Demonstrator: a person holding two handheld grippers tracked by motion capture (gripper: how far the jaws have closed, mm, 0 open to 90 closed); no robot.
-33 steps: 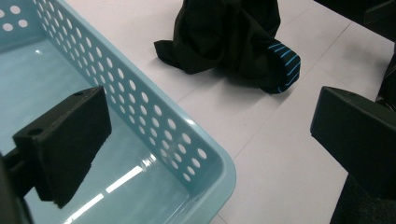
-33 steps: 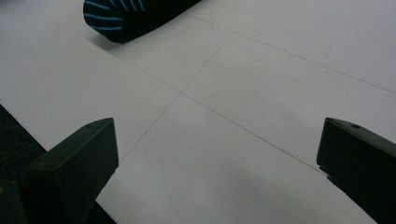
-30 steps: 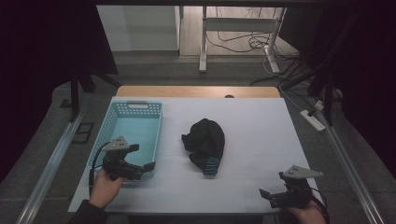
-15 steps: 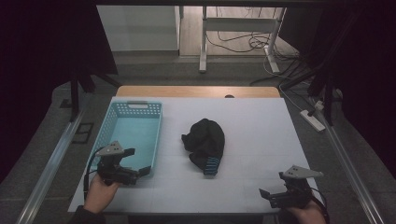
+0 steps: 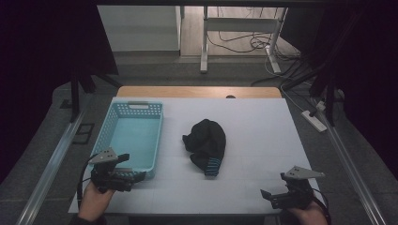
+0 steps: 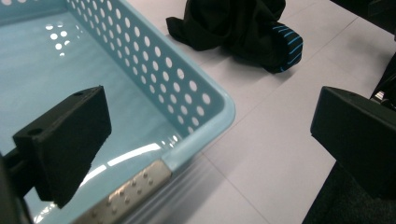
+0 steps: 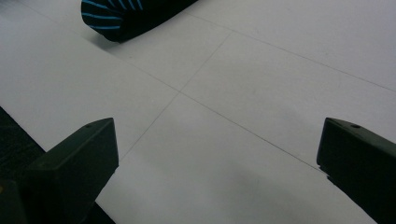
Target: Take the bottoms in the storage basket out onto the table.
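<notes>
- Two grippers sit at the near edge of the white table (image 5: 263, 122), one at each near corner, with the work between them.
- Left gripper (image 5: 136, 177): held at the near right corner of the light blue basket (image 5: 109, 136). Jaws stand wide apart, clamped on nothing. In the left gripper view one jaw hangs over the basket's inside, the other over bare table outside it, so the basket's corner lies between them.
- Basket: pale blue plastic, walls pierced with rows of round holes, glossy floor catching light. Nothing lies in it.
- Centre: dark garment (image 5: 206, 140), a crumpled black heap lying flat on the table, just right of the basket but apart from it. Soft folds, no clear shape. At its near end a cuff or band with thin bright blue stripes across dark cloth; the striped end shows plainly in the left gripper view (image 6: 243, 28) and at the top edge of the right gripper view (image 7: 126, 14).
- Right gripper (image 5: 266, 194): at the near right corner, well apart from the garment. Jaws spread wide over bare table, holding nothing.
</notes>
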